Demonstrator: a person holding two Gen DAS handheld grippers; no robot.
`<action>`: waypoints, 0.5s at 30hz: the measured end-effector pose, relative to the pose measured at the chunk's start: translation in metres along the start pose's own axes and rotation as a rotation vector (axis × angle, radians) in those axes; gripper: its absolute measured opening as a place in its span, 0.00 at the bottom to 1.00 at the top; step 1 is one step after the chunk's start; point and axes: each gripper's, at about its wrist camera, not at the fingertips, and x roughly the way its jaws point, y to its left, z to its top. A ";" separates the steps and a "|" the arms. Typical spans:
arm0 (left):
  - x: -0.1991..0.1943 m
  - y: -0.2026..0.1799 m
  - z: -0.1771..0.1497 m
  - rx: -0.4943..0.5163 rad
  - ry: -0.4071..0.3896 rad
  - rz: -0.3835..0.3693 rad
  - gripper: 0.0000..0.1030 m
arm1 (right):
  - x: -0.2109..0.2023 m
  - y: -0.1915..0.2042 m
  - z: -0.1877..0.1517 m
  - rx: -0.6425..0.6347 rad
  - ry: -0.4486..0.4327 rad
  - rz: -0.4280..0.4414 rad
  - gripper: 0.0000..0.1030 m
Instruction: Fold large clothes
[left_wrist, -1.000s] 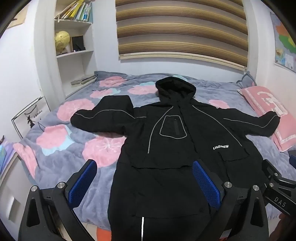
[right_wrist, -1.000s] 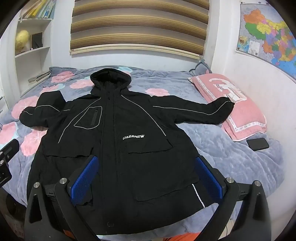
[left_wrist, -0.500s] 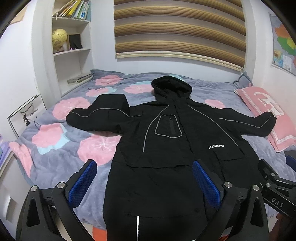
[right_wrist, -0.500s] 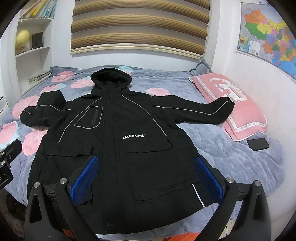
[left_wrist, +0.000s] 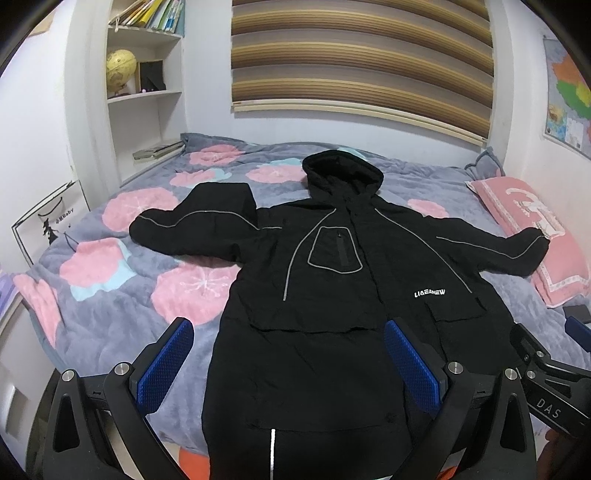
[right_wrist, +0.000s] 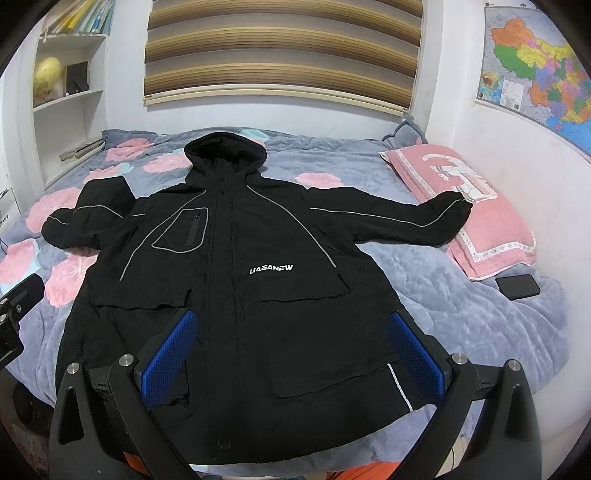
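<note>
A large black hooded coat (left_wrist: 332, 280) with grey piping lies face up, spread on the bed; it also shows in the right wrist view (right_wrist: 240, 277). Its left sleeve (left_wrist: 192, 229) is bent back on itself. Its right sleeve (right_wrist: 391, 221) stretches out, cuff on the pink pillow. My left gripper (left_wrist: 288, 358) is open and empty, held above the coat's lower left part. My right gripper (right_wrist: 291, 350) is open and empty, above the coat's lower right part. The right gripper's edge shows at the left wrist view's right side (left_wrist: 546, 373).
The bed has a grey quilt with pink flowers (left_wrist: 103, 266). A pink pillow (right_wrist: 461, 206) lies at the right by the wall. A black phone (right_wrist: 517, 287) lies on the quilt near it. White shelves (left_wrist: 144, 96) stand at the far left.
The left gripper's view has shifted a little, so the coat sits lower and more to the left in its frame. The right gripper and the coat have hardly moved.
</note>
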 end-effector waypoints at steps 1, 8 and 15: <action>0.001 0.000 0.000 -0.001 0.001 -0.003 0.99 | 0.000 -0.001 0.001 0.000 0.001 0.003 1.00; 0.006 0.004 -0.003 -0.016 0.012 -0.015 0.99 | 0.002 0.000 -0.001 -0.001 0.007 0.004 1.00; 0.016 0.009 -0.006 -0.029 0.018 -0.026 0.99 | 0.009 0.005 -0.002 -0.003 0.014 0.004 1.00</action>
